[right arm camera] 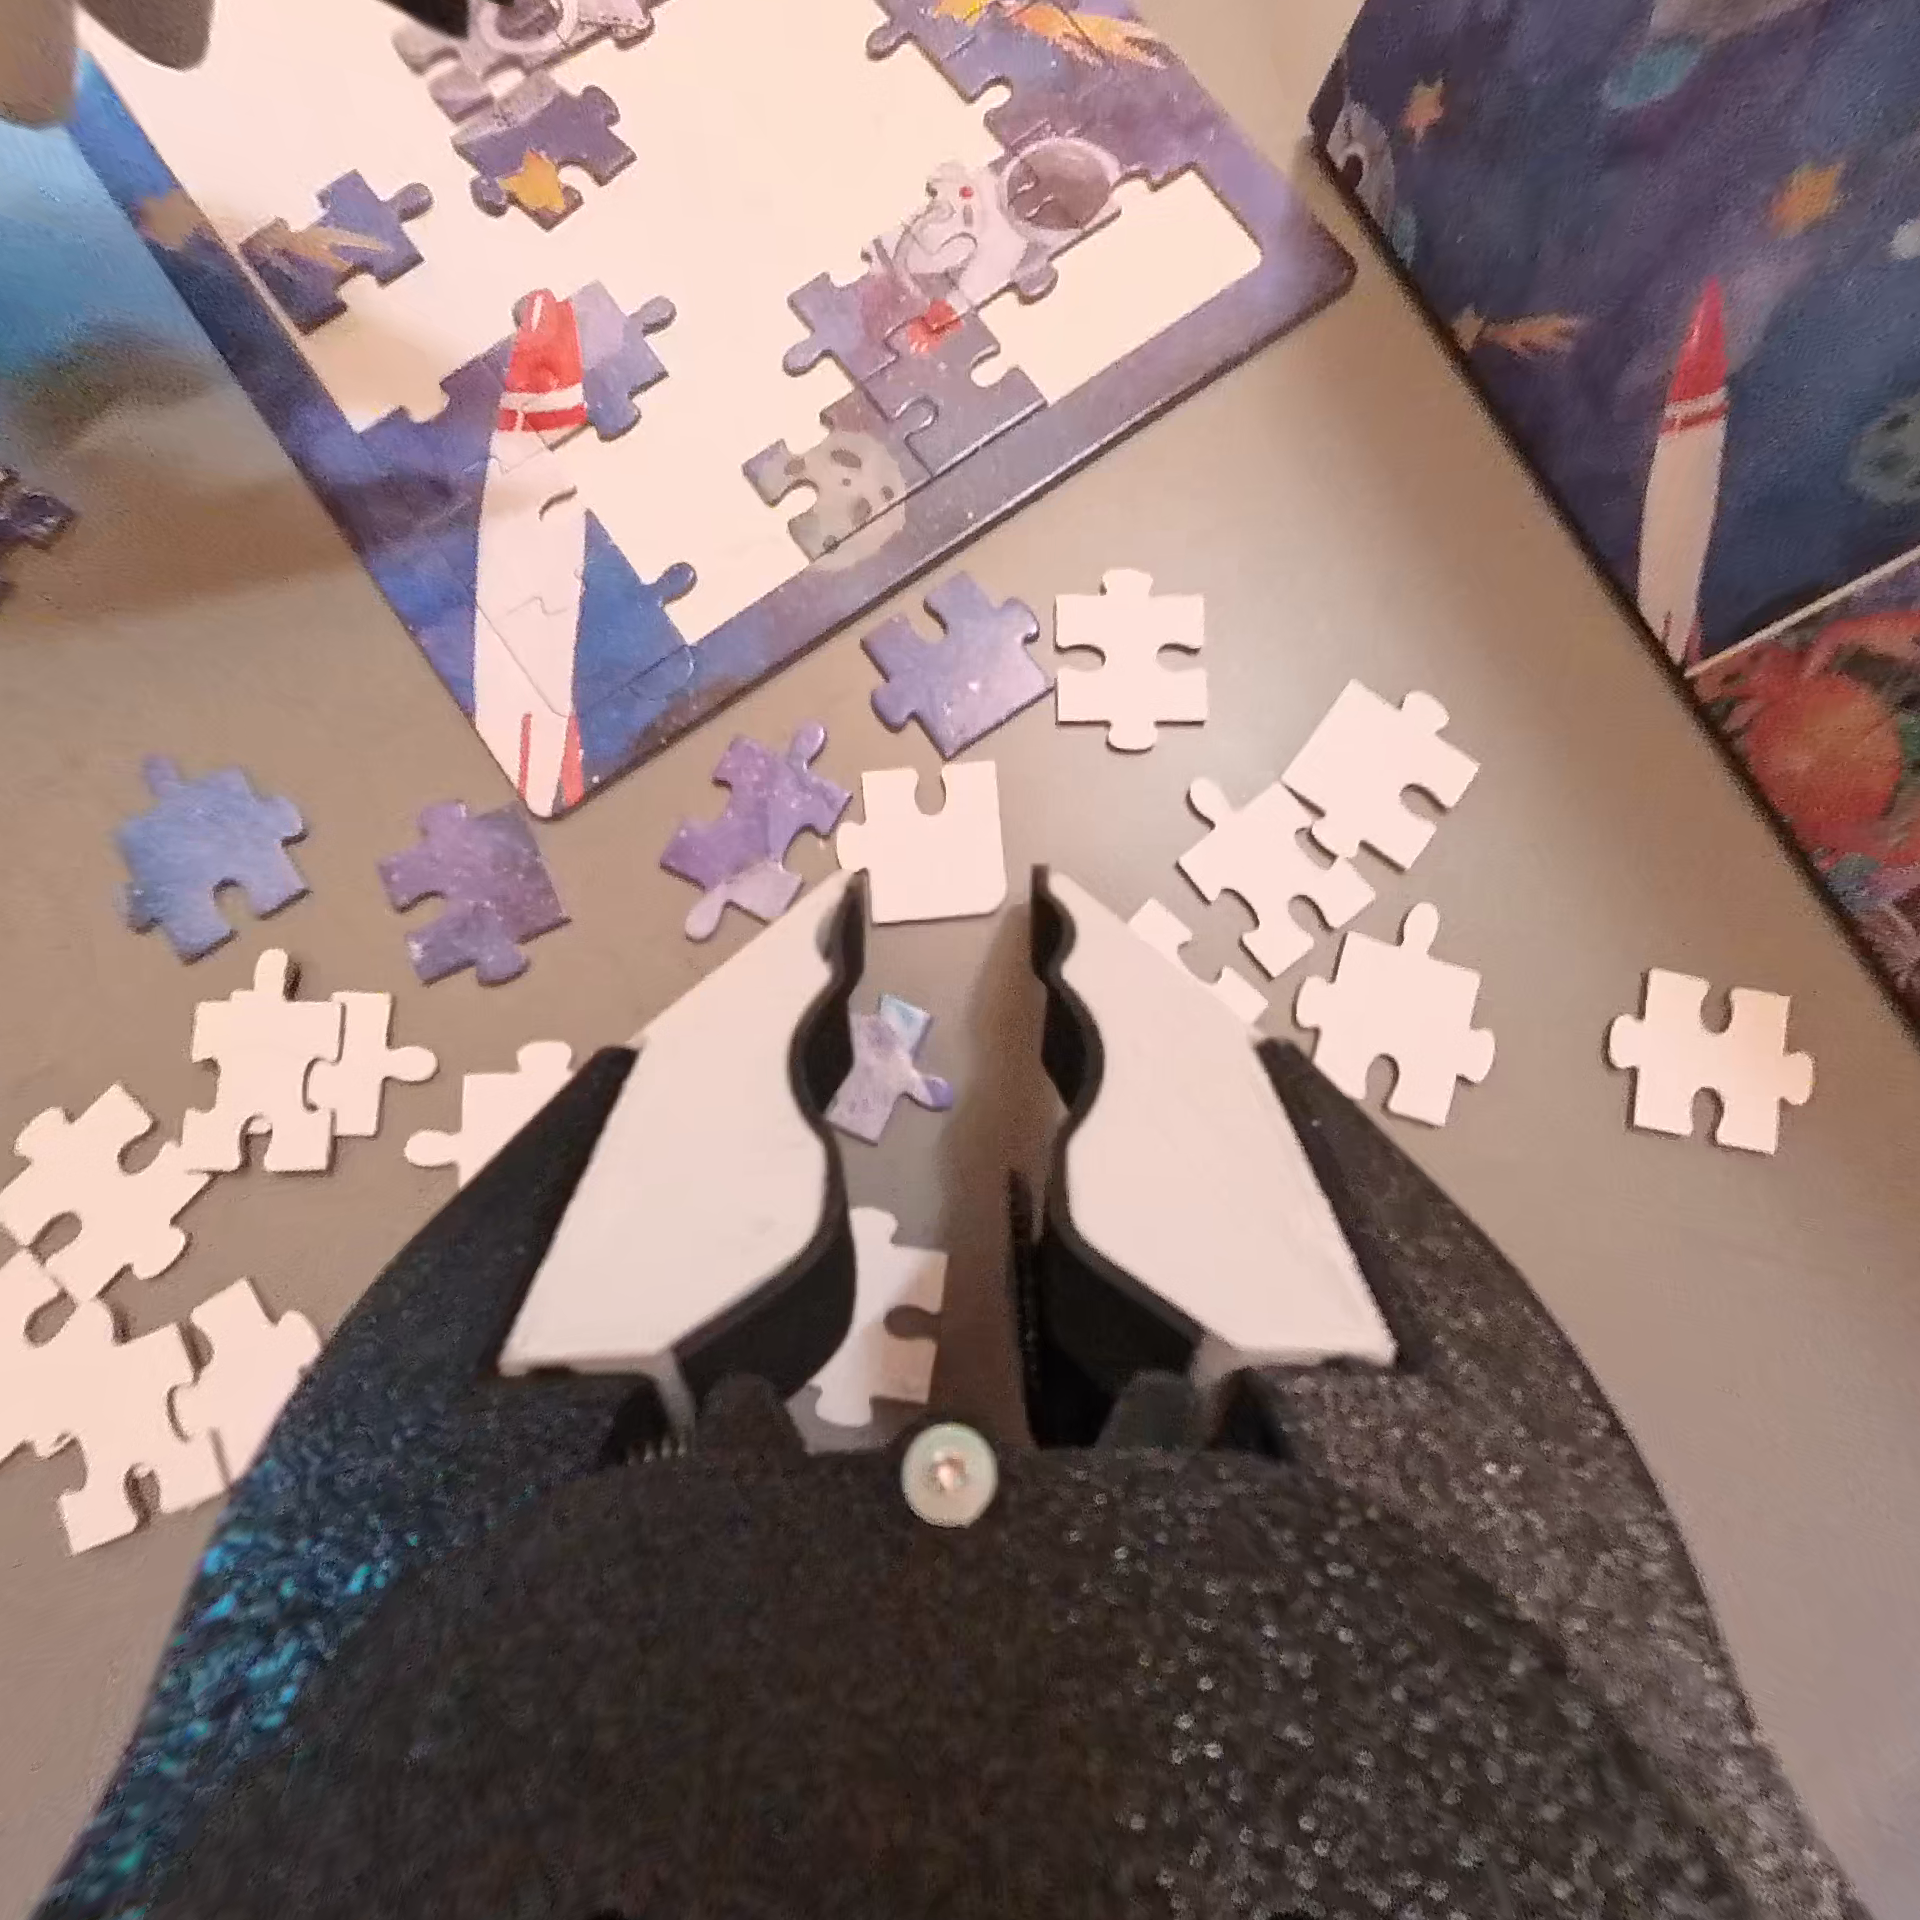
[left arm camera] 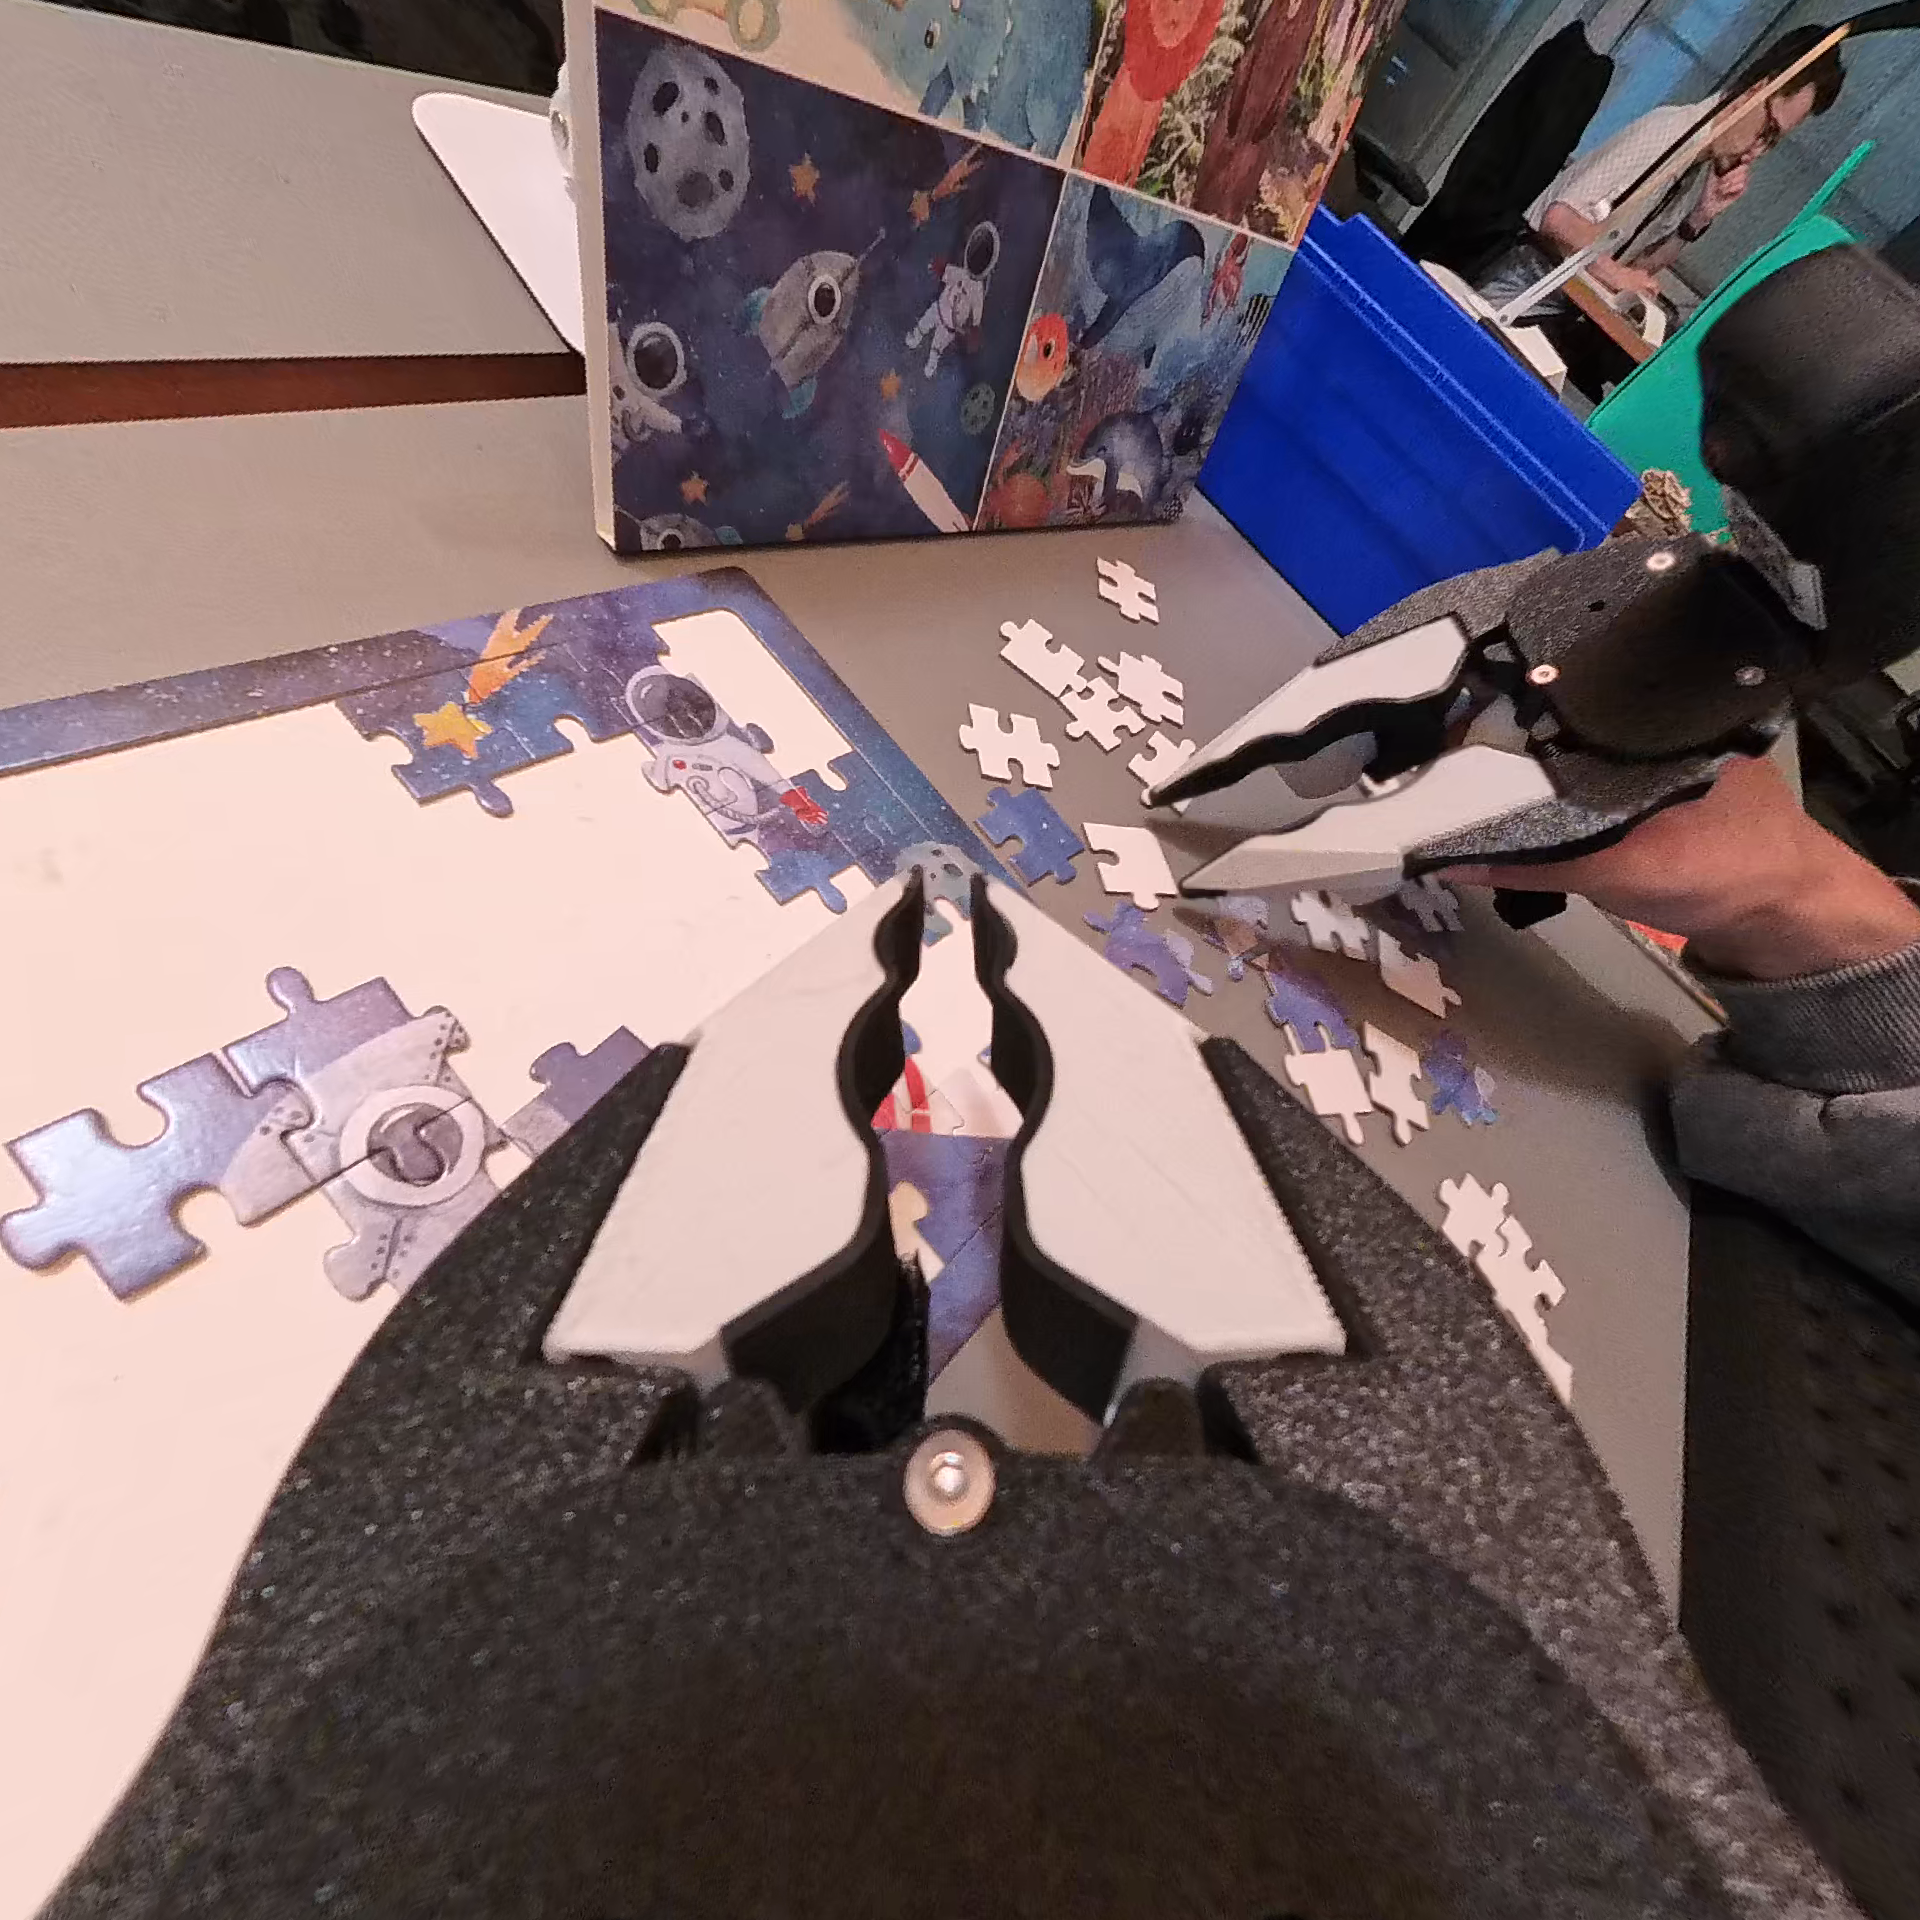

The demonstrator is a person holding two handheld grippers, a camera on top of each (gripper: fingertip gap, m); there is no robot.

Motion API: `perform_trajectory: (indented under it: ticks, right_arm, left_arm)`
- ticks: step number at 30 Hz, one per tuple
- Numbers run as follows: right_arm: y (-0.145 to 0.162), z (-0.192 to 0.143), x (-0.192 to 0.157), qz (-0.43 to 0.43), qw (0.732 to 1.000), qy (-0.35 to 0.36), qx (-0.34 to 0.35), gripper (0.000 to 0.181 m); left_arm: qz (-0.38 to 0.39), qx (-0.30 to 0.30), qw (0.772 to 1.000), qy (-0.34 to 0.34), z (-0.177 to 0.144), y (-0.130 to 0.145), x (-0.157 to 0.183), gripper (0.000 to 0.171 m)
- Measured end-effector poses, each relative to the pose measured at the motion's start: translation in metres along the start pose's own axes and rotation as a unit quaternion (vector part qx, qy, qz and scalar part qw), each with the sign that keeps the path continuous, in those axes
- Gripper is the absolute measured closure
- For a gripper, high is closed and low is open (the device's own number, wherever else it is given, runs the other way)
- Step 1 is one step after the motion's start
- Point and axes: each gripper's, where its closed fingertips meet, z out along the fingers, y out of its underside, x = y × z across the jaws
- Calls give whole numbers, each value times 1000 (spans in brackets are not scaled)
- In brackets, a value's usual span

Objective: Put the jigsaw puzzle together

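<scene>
Left gripper: narrow gap, nothing held, poised over puzzle tray near its right edge. Right gripper: parted moderately, empty, tips just short of a face-down white piece among loose pieces on grey tabletop beside tray. Puzzle box upright behind tray.

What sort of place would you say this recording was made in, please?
Probably a shared office or lab workspace: a grey table with a blue plastic bin, and a person seated at another desk behind.
</scene>
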Motion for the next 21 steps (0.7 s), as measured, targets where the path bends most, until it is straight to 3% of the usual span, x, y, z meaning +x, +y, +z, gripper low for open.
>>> perform_trajectory:
  ticks: [3, 10, 16, 21]
  right_arm:
    - [2, 7, -5, 1, 1000, -10, -28, 144]
    - [3, 8, 1, -1, 999, -28, -38, 154]
    - [3, 5, -1, 17, 998, -65, -7, 155]
    - [-19, -11, -15, -24, 994, -81, 68, 154]
  left_arm:
    - [2, -2, 1000, -7, -2, 1, -3, 163]
    - [-9, 3, 1000, 0, -5, -1, -4, 163]
    - [-26, -20, 999, 30, 2, 9, 5, 159]
    - [-100, -9, 987, 126, 8, 5, 35, 150]
